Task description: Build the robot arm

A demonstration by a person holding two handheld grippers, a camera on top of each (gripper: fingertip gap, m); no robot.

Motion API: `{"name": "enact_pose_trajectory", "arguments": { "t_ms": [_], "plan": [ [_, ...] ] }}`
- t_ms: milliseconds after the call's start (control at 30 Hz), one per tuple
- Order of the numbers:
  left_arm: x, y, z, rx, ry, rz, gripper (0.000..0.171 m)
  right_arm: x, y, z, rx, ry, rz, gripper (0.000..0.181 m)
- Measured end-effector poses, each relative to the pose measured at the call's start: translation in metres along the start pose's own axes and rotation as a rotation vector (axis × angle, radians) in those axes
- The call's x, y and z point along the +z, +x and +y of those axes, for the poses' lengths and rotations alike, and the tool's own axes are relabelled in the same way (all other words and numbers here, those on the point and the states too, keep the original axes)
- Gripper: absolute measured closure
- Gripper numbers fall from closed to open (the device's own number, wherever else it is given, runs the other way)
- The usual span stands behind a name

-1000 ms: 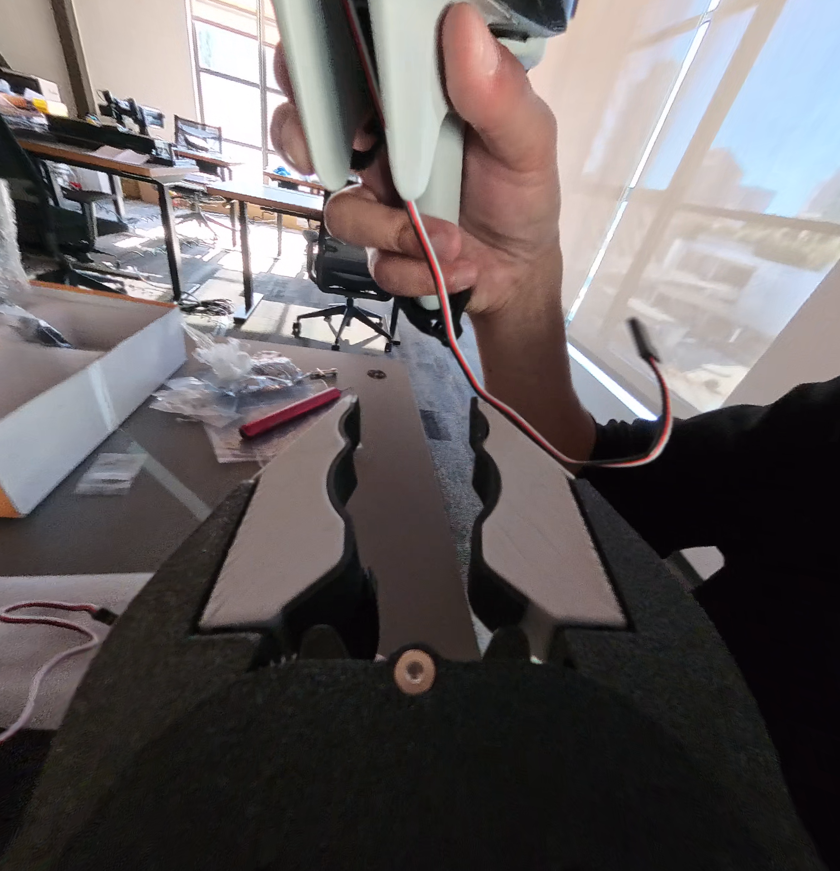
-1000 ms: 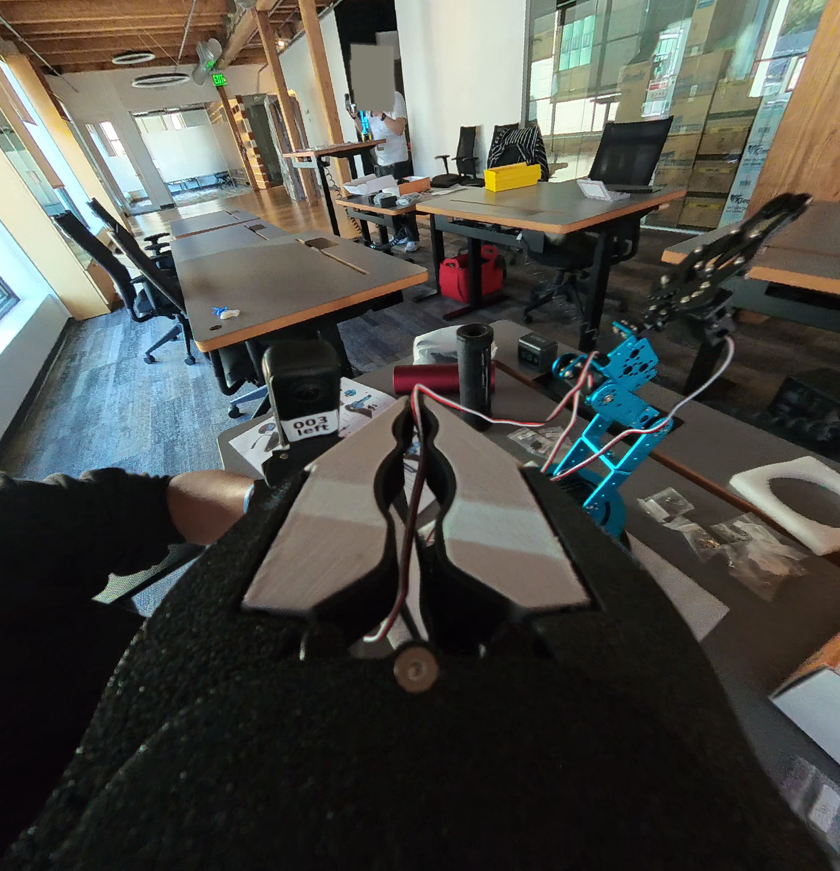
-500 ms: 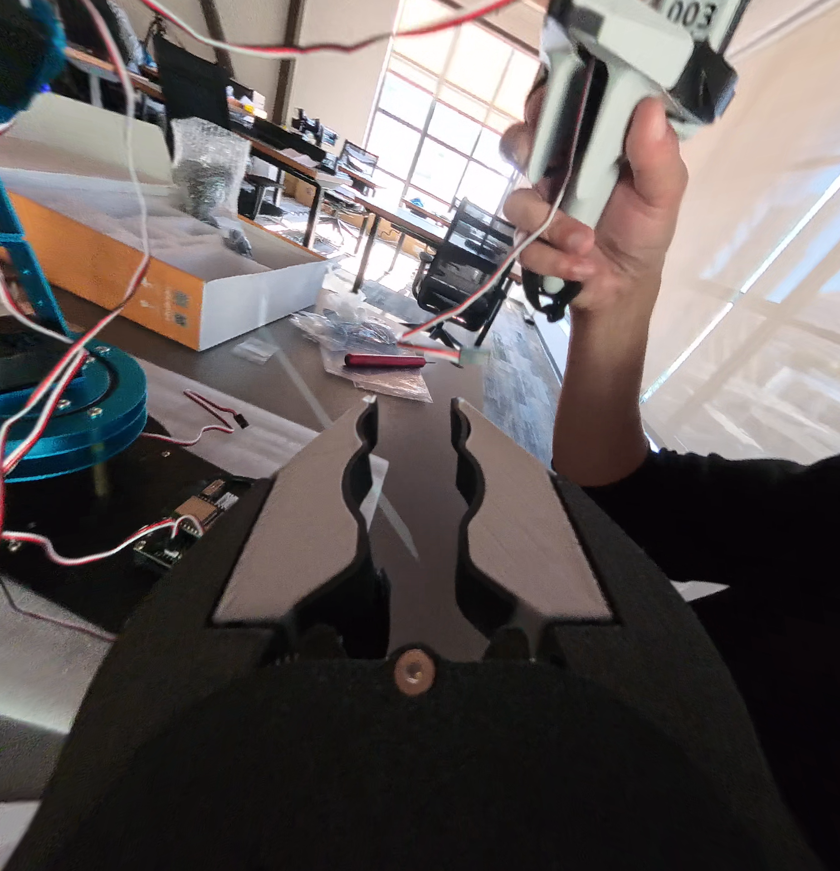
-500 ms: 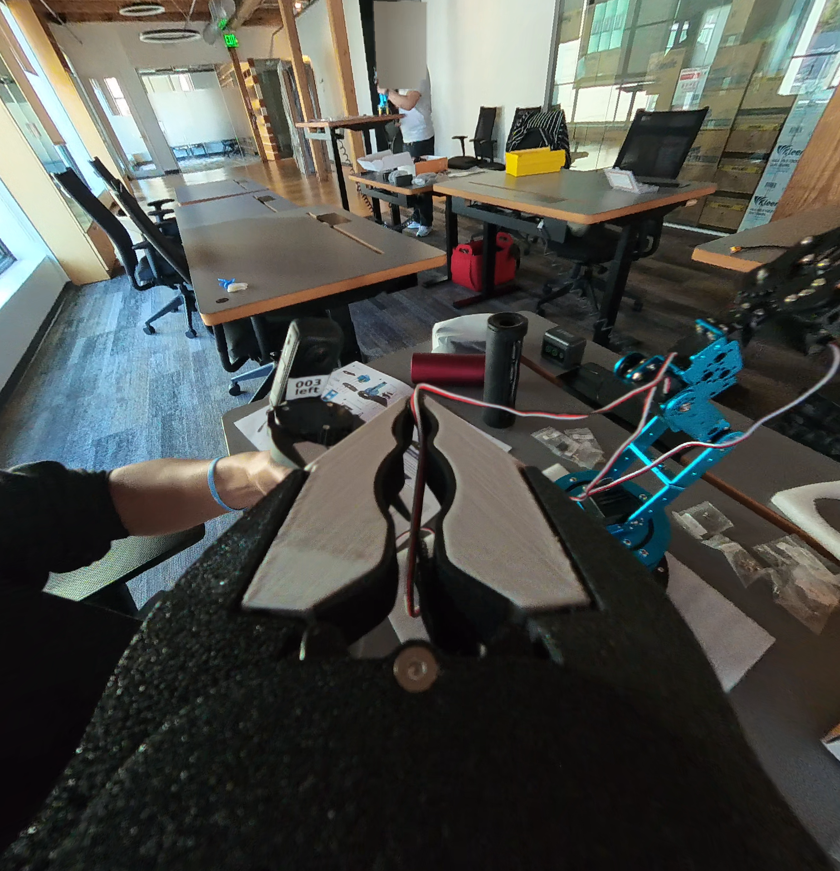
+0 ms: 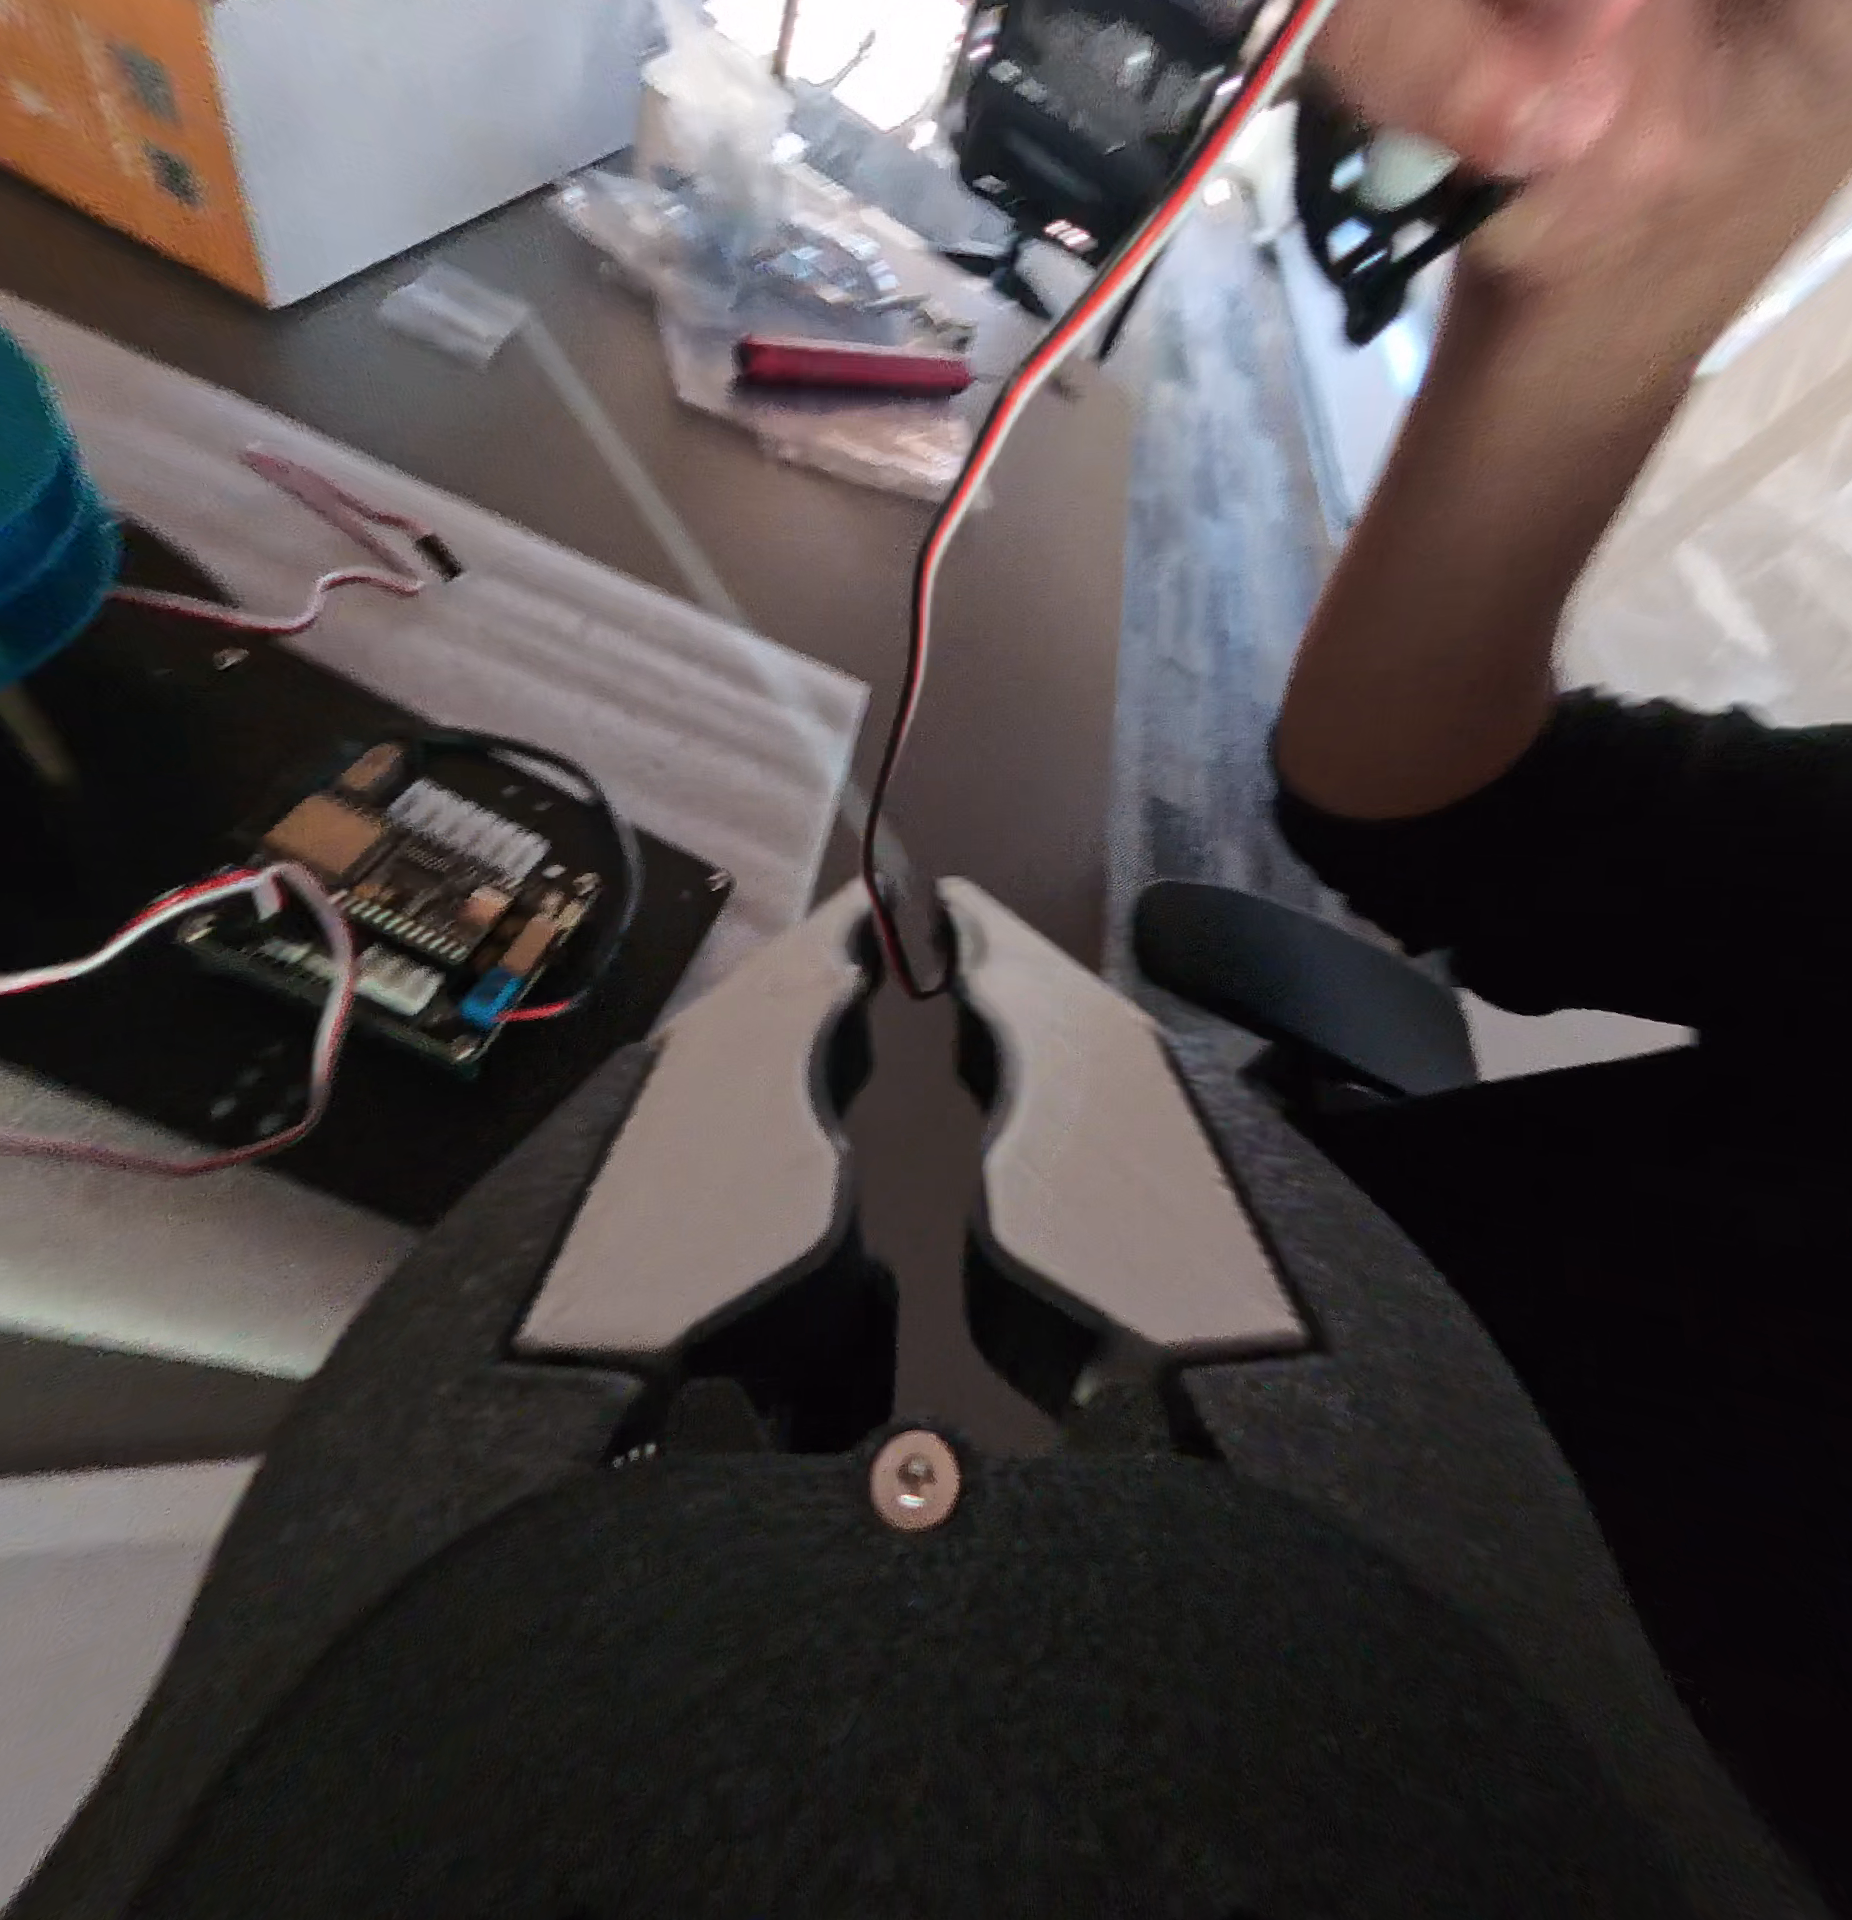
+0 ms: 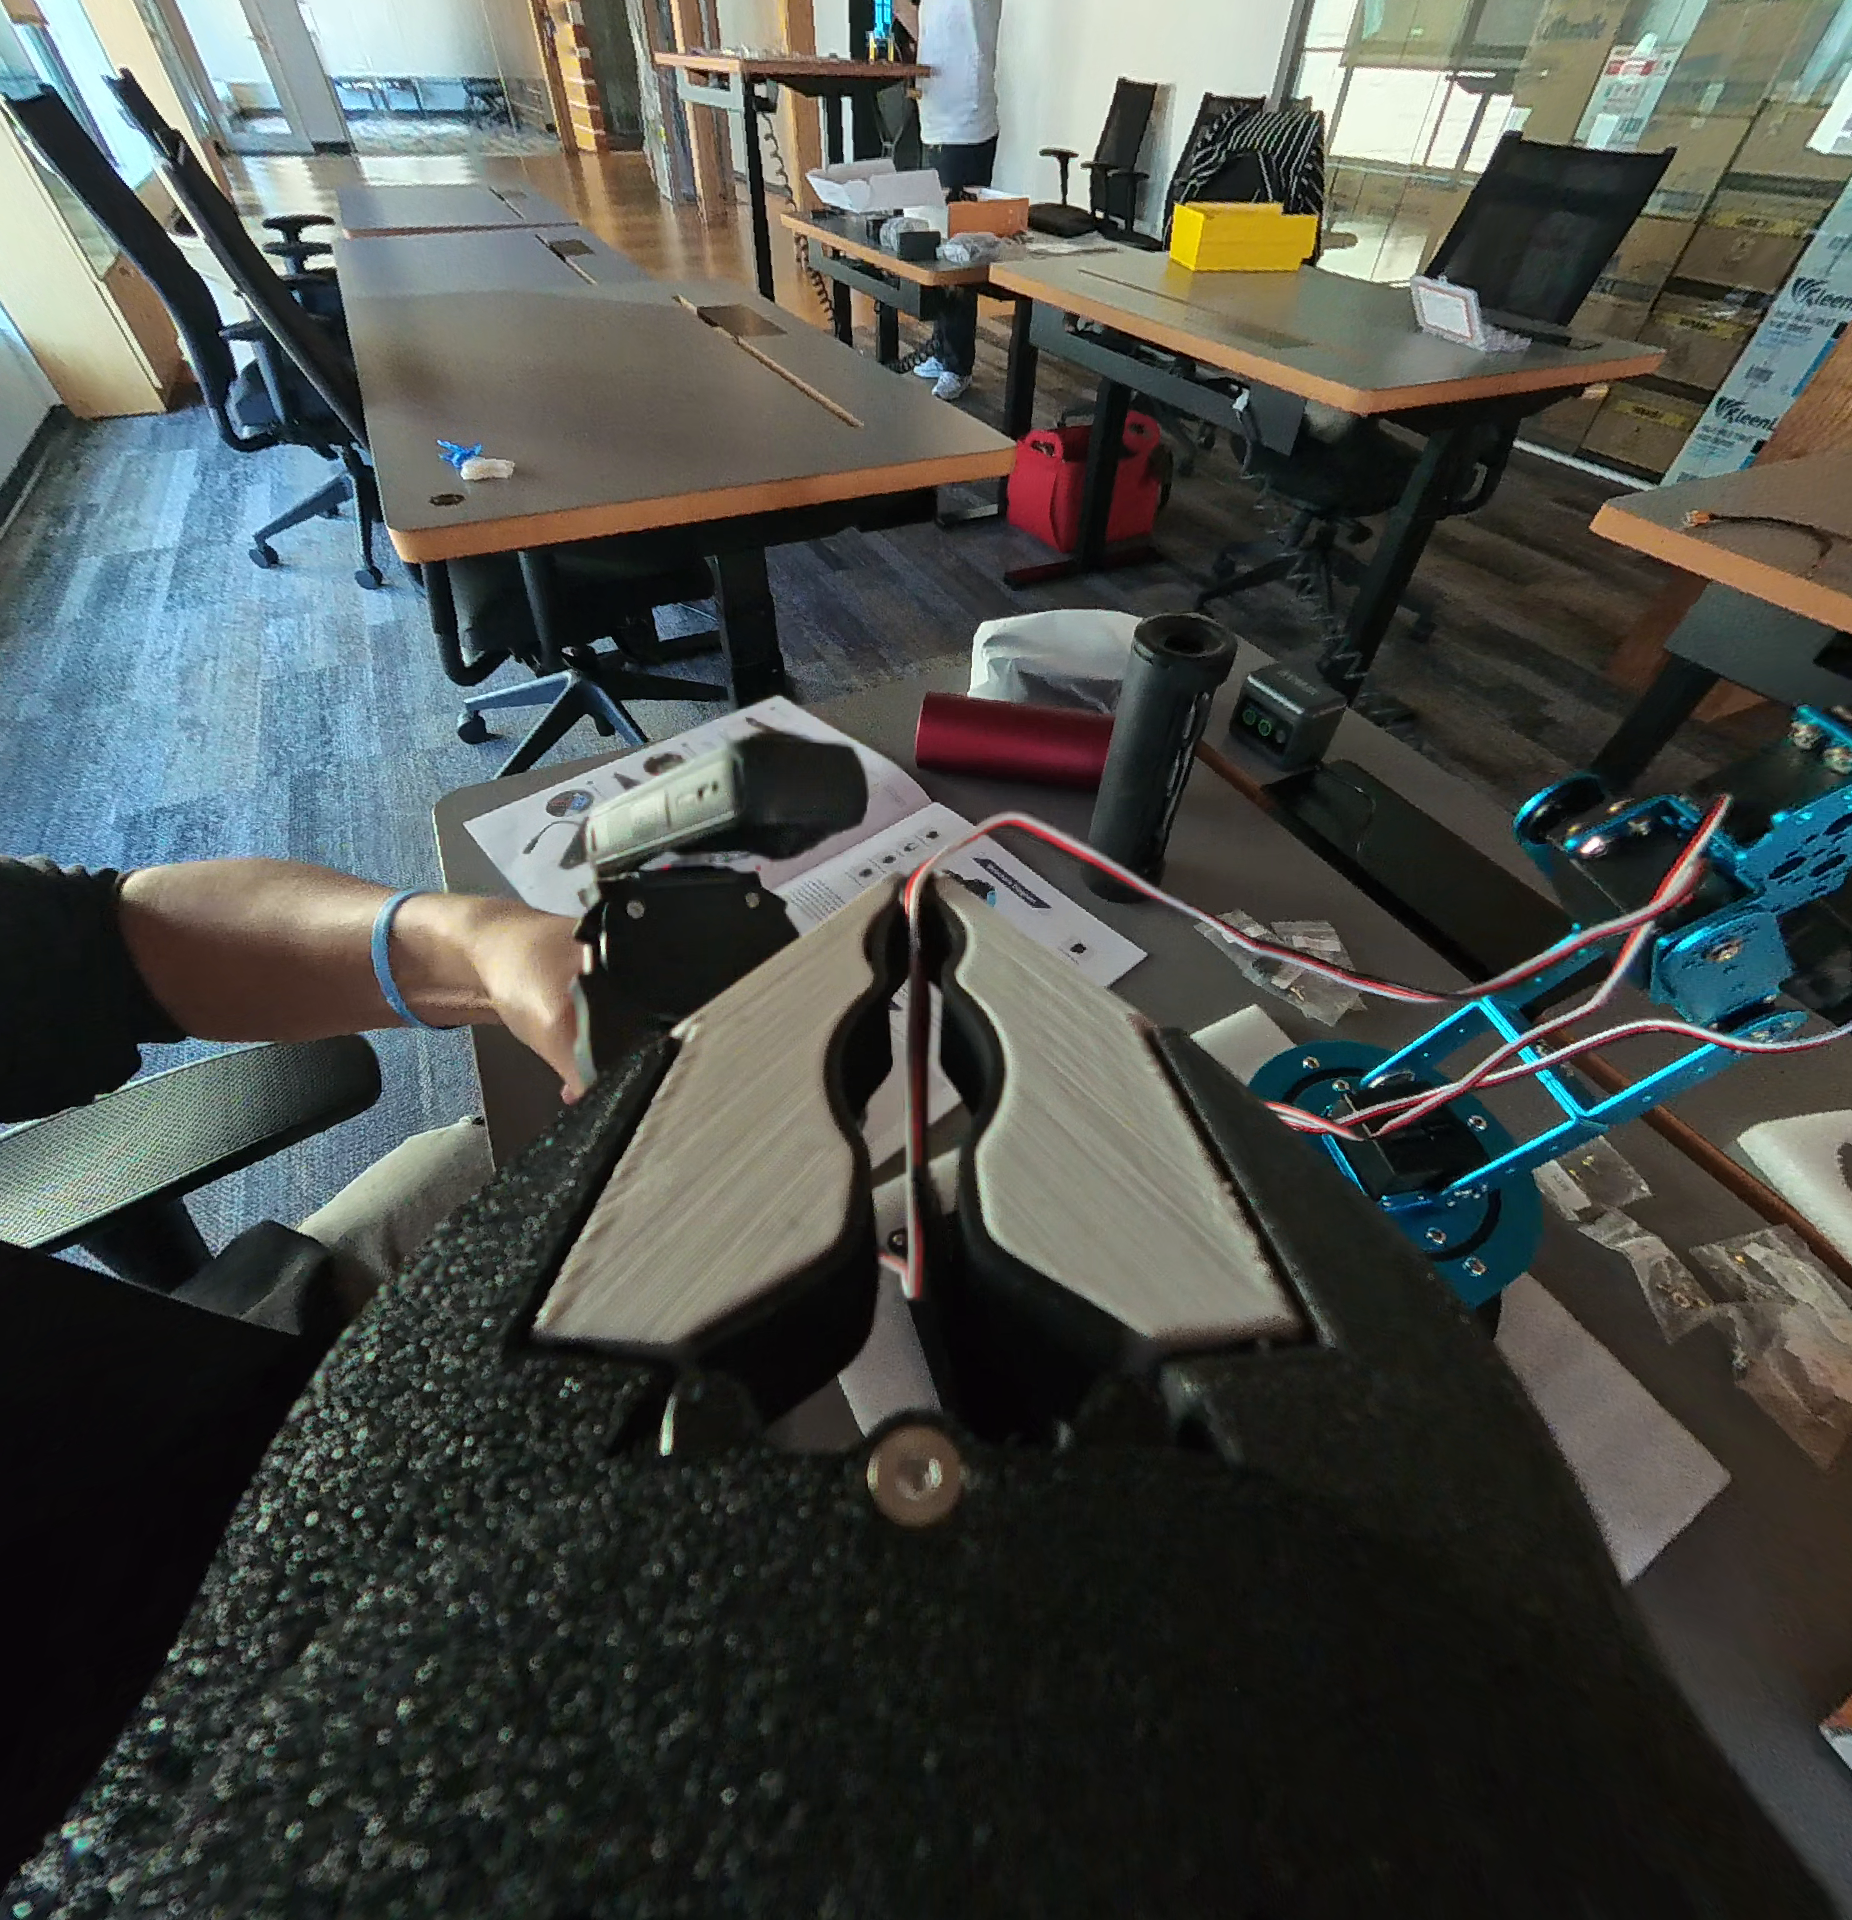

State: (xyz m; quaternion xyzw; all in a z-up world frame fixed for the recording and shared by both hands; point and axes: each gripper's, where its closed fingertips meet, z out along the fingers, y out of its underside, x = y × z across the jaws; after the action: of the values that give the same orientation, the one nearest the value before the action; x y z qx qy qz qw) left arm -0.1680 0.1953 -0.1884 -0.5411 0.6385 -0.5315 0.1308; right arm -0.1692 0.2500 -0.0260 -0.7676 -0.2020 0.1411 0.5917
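Observation:
A red, white and black servo wire hangs down from the other hand at the top right. Its black plug sits between the tips of my left gripper, whose jaws stand narrow and pinch it just above the table edge. My right gripper is shut on the same wire, which runs right to a blue metal robot arm on a round blue base. The left gripper also shows in the right wrist view, low by a hand. A circuit board lies on a black plate to the left.
An orange and white box, plastic bags and a red cylinder lie farther back. In the right wrist view a black tube stands by a booklet, and small bags and white foam lie right. A person stands far off.
My left gripper swung down towards the table and its jaws narrowed from wide open onto the wire's plug. My right gripper kept its hold on the wire and tipped downward.

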Motion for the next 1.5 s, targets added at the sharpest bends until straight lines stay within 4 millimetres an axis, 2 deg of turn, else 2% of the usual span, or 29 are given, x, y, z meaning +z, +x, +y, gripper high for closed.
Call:
{"name": "enact_pose_trajectory", "arguments": {
  "t_ms": [33, 100, 200, 267, 300, 433, 500, 533, 567, 633, 667, 767, 833, 900, 967, 1000, 1067, 1100, 1267, 1400, 1500],
  "plan": [
    [-0.001, -0.008, 0.004, 0.001, -0.007, -0.048, 0.171, -0.001, 0.002, 0.000, -0.002, -0.002, 0.005, 0.181],
    [-0.008, -0.013, 0.004, 0.005, 0.020, -0.071, 0.171, -0.005, 0.010, 0.000, -0.011, -0.001, 0.036, 0.181],
    [-0.024, -0.008, -0.002, 0.004, 0.084, -0.028, 0.171, -0.010, 0.016, 0.002, 0.016, 0.009, 0.026, 0.181],
    [-0.036, 0.007, -0.010, 0.023, 0.118, 0.060, 0.171, -0.008, 0.021, 0.014, 0.031, -0.007, 0.020, 0.179],
    [-0.044, 0.017, -0.015, 0.024, 0.131, 0.111, 0.171, -0.005, 0.025, 0.026, 0.035, -0.036, 0.026, 0.178],
    [-0.078, 0.046, -0.029, 0.048, 0.135, 0.258, 0.171, -0.001, 0.043, 0.100, 0.072, -0.243, 0.023, 0.148],
    [-0.090, 0.050, -0.028, 0.073, 0.078, 0.281, 0.171, -0.008, 0.035, 0.116, 0.077, -0.241, -0.079, 0.141],
    [-0.094, 0.048, -0.028, 0.080, 0.042, 0.274, 0.171, -0.013, 0.029, 0.115, 0.048, -0.205, -0.133, 0.138],
    [-0.097, 0.045, -0.028, 0.078, 0.002, 0.263, 0.171, -0.019, 0.021, 0.104, 0.001, -0.134, -0.186, 0.137],
    [-0.100, 0.041, -0.029, 0.079, -0.067, 0.241, 0.171, -0.025, -0.009, 0.072, -0.102, 0.025, -0.330, 0.137],
    [-0.100, 0.040, -0.030, 0.085, -0.099, 0.238, 0.171, -0.022, -0.024, 0.057, -0.152, 0.080, -0.382, 0.139],
    [-0.098, 0.035, -0.025, 0.147, -0.192, 0.187, 0.171, 0.003, -0.060, 0.036, -0.292, 0.119, -0.533, 0.140],
    [-0.095, 0.033, -0.021, 0.185, -0.231, 0.156, 0.171, 0.025, -0.069, 0.035, -0.321, 0.076, -0.613, 0.141],
    [-0.092, 0.032, -0.019, 0.217, -0.240, 0.131, 0.171, 0.047, -0.066, 0.044, -0.323, -0.021, -0.649, 0.139],
    [-0.091, 0.031, -0.015, 0.255, -0.249, 0.106, 0.171, 0.060, -0.063, 0.053, -0.305, -0.101, -0.695, 0.142],
    [-0.091, 0.029, -0.012, 0.277, -0.257, 0.084, 0.171, 0.061, -0.064, 0.057, -0.284, -0.135, -0.740, 0.149],
    [-0.090, 0.024, -0.008, 0.310, -0.266, 0.044, 0.171, 0.061, -0.065, 0.065, -0.268, -0.195, -0.801, 0.176],
    [-0.090, 0.022, -0.007, 0.317, -0.260, 0.025, 0.171, 0.062, -0.063, 0.067, -0.276, -0.210, -0.798, 0.179],
    [-0.098, 0.006, -0.006, 0.367, -0.155, -0.057, 0.171, 0.058, -0.050, 0.069, -0.310, -0.213, -0.705, 0.181],
    [-0.106, 0.005, -0.016, 0.311, -0.001, -0.014, 0.163, 0.053, -0.040, 0.072, -0.311, -0.204, -0.640, 0.181],
    [-0.105, 0.005, -0.018, 0.295, 0.059, 0.017, 0.163, 0.054, -0.038, 0.074, -0.319, -0.193, -0.600, 0.181]
  ]
}}
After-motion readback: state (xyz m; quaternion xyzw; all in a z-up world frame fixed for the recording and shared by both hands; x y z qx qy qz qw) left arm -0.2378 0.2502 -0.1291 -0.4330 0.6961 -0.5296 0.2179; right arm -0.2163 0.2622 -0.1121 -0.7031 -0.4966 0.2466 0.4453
